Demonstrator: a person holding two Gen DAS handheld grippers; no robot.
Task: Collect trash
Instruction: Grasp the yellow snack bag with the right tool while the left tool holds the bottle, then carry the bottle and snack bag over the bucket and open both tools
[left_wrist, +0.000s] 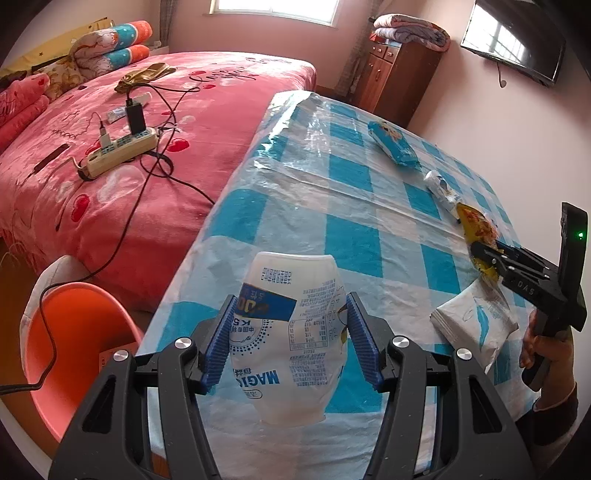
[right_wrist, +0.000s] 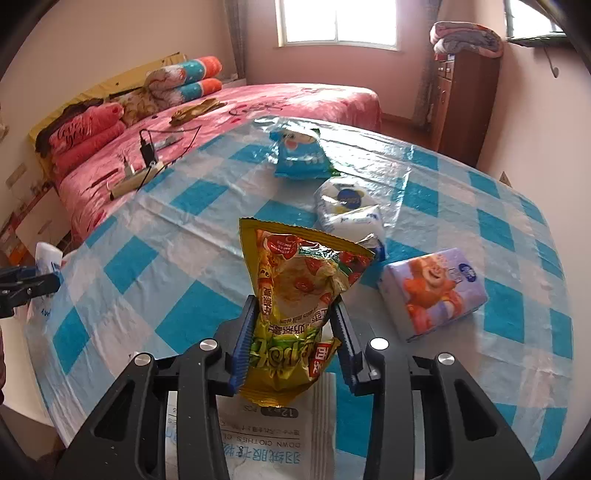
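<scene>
Two items held: one piece of trash is gripped in each claw, both above the table.
White pouch: a crumpled white plastic drink pouch with blue print (left_wrist: 291, 339) is clamped between the blue ribbed pads of the left gripper (left_wrist: 291, 339), over the near-left edge of the table.
Yellow wrapper: a crinkled yellow-green foil snack wrapper (right_wrist: 295, 306) is pinched in the right gripper (right_wrist: 293, 339), its top standing up above the jaws; in the left view the same wrapper (left_wrist: 476, 229) is seen at the right gripper (left_wrist: 484, 258).
Trash left on table: a blue cartoon-printed snack bag (right_wrist: 299, 155) lies at the far side, and a crumpled white-and-blue wrapper (right_wrist: 351, 210) just nearer.
Other table items: a lilac tissue pack with an orange cartoon bear (right_wrist: 436, 291) and a flat white wipes packet (right_wrist: 273, 435), the latter under the right claw; these are judged not to be trash, though that is uncertain.
Surface: a blue-and-white checked tablecloth under clear plastic sheet (left_wrist: 354, 229).
Bin: an orange plastic bin with a pale liner (left_wrist: 74, 332) stands on the floor, below the table's left edge, beside the pink bed (left_wrist: 129, 184).
Step in hand: pick-up is judged done for both pieces; carrying to the bin is pending.
Next move: the left claw is to be swung left over the bin's mouth and opened; the right follows, its path kept clear of the black cable (left_wrist: 48, 306) hanging into the bin.
</scene>
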